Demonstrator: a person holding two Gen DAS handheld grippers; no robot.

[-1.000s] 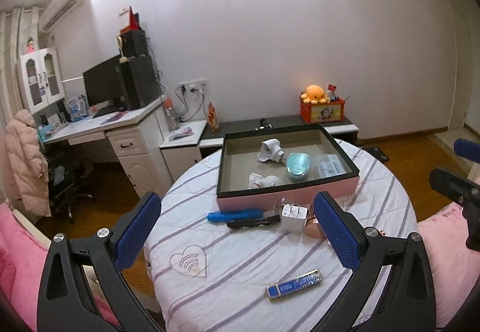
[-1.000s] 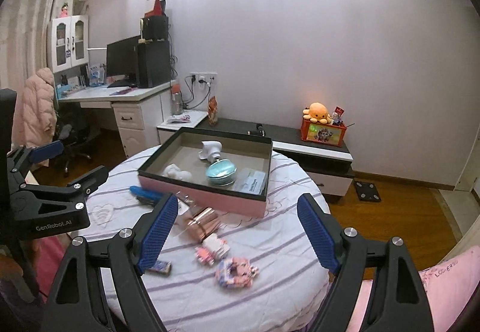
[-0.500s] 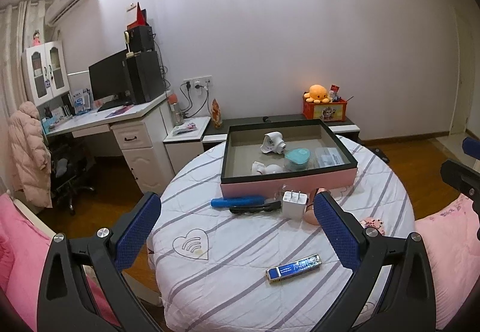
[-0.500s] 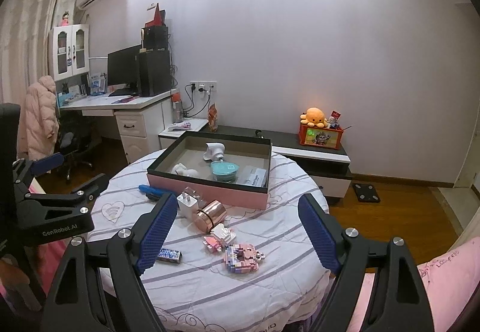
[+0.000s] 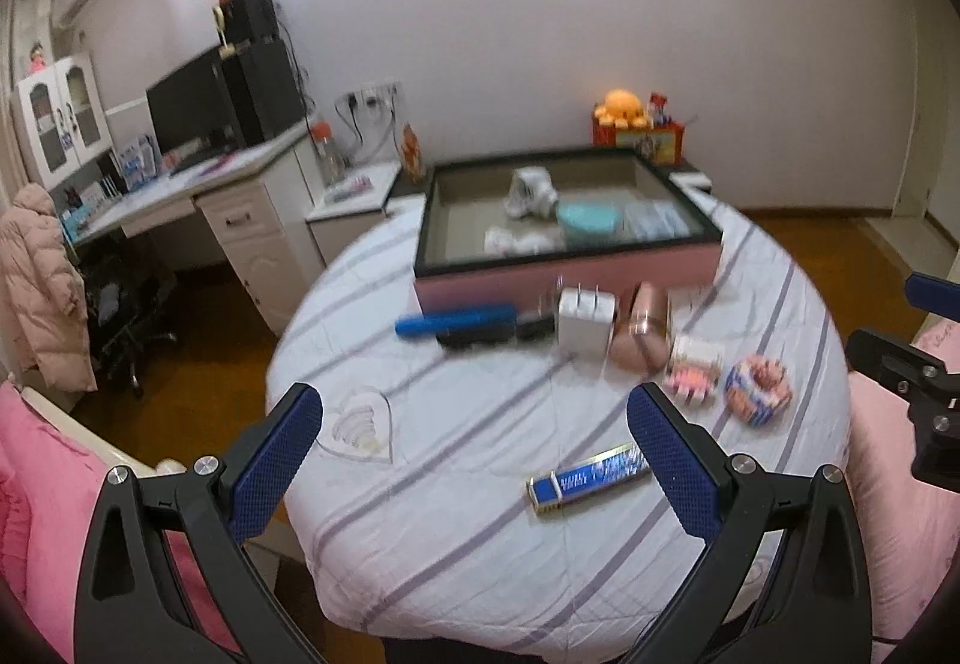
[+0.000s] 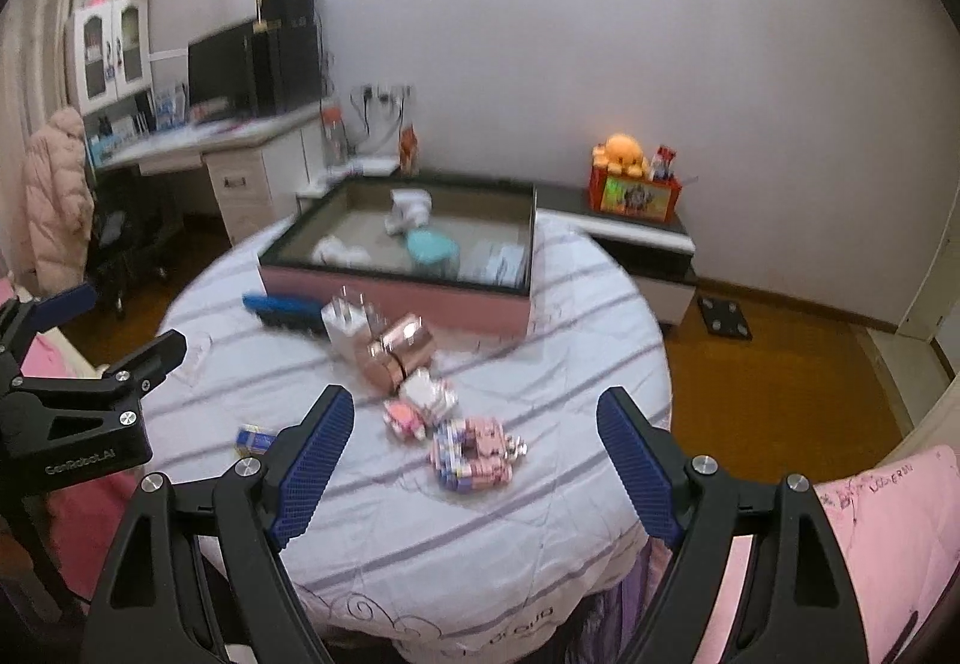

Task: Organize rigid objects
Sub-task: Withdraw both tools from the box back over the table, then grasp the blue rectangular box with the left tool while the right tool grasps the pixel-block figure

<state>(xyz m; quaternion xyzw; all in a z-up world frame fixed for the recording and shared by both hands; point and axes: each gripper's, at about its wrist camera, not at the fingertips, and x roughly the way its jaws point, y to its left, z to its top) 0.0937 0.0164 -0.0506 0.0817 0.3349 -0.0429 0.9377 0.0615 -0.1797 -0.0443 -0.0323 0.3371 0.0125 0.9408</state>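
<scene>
A pink box with a dark rim (image 5: 564, 283) (image 6: 396, 298) stands on the far half of a round striped table (image 5: 480, 520) (image 6: 456, 532); a white gadget, a teal case and a clear packet lie inside. In front of it lie a blue tool (image 5: 456, 317) (image 6: 279, 304), a white charger (image 5: 587, 322) (image 6: 348, 319), a rose-gold cylinder (image 5: 643, 328) (image 6: 396, 349), two small pink block toys (image 5: 757, 389) (image 6: 474, 448) and a blue bar (image 5: 591, 475) (image 6: 255, 439). My left gripper (image 5: 474, 448) and right gripper (image 6: 474, 454) hover open above the near table, both empty.
A white desk with a monitor (image 5: 192, 109) and a chair with a pink coat (image 5: 42, 280) stand at the left. A low cabinet with an orange plush (image 6: 624, 157) lines the far wall. Pink bedding (image 6: 870, 532) lies at the near right, wooden floor (image 6: 780, 382) beyond.
Both views have tipped down toward the table, so the table and loose items now sit lower and closer. Both grippers stay open and empty.
</scene>
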